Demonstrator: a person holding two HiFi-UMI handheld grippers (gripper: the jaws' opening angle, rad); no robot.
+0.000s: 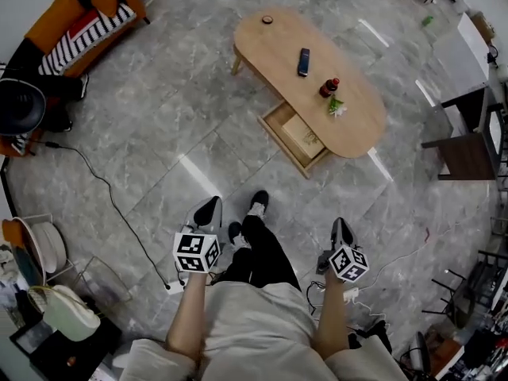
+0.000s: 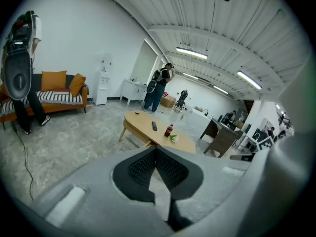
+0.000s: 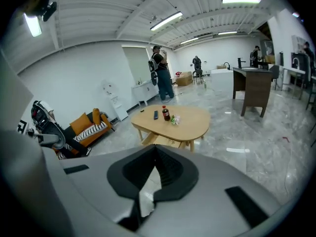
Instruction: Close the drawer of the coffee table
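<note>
The open drawer (image 1: 295,137) jutted from the coffee table (image 1: 270,46) at upper centre, well apart from the left gripper (image 1: 208,211) and right gripper (image 1: 341,230) below, both with jaws together, empty. An off-centre or hard shove could jam it or topple the bottle (image 1: 329,87)

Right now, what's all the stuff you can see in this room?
Coffee table: one, light wood, middle of the floor.
Drawer: one, light wood, pulled open on the table's near side.
Remote: one, dark, on the tabletop.
Bottle: one, dark with a red cap, on the tabletop.
Green-and-white thing: one, beside the bottle; too small to name.
Sofa: one, orange, far left.
Desk: one, dark brown, right side.
Cable: one, black, on the floor at left.
Legs: two, black trousers, bottom middle.
Left gripper: one, grey, jaws shut, empty.
Right gripper: one, grey, jaws shut, empty.
</note>
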